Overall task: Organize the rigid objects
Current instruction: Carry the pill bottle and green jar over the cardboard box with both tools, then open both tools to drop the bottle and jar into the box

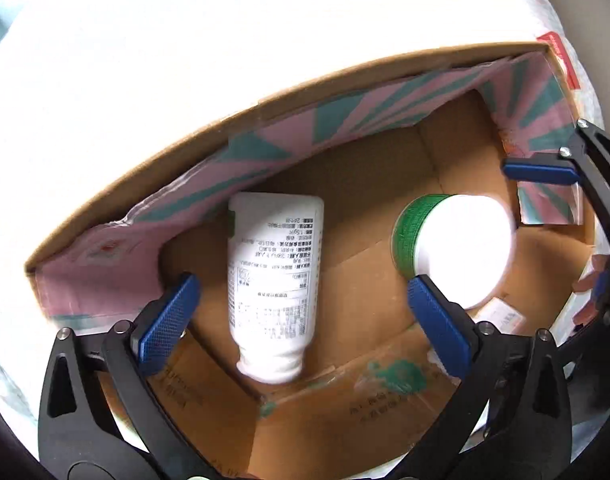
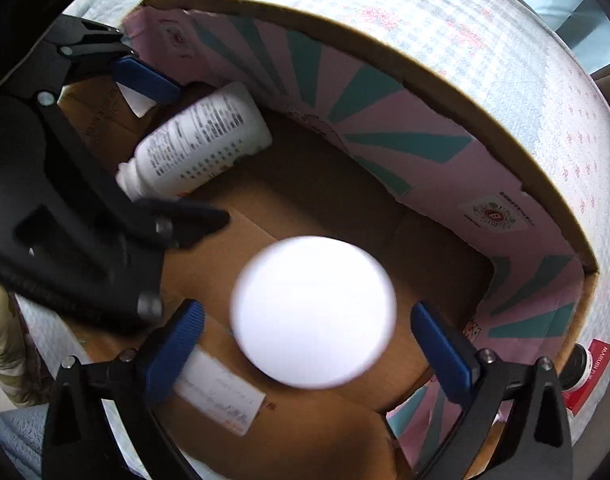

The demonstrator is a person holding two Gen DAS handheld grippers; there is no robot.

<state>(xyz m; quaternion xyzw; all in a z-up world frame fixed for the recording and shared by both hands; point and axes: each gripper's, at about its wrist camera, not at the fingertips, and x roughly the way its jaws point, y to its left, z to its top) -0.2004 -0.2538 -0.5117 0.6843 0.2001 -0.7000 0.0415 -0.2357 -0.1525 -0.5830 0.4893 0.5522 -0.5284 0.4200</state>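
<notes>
Left hand-held gripper and right hand-held gripper hung spread wide over the box, gripping nothing; the bottle lay on its floor, the jar beside it. Drop-off looked complete; lifting clear for further items seemed next.

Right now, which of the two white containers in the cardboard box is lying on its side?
The white bottle with printed text lies on its side. The green-sided jar with the white lid stands upright.
</notes>
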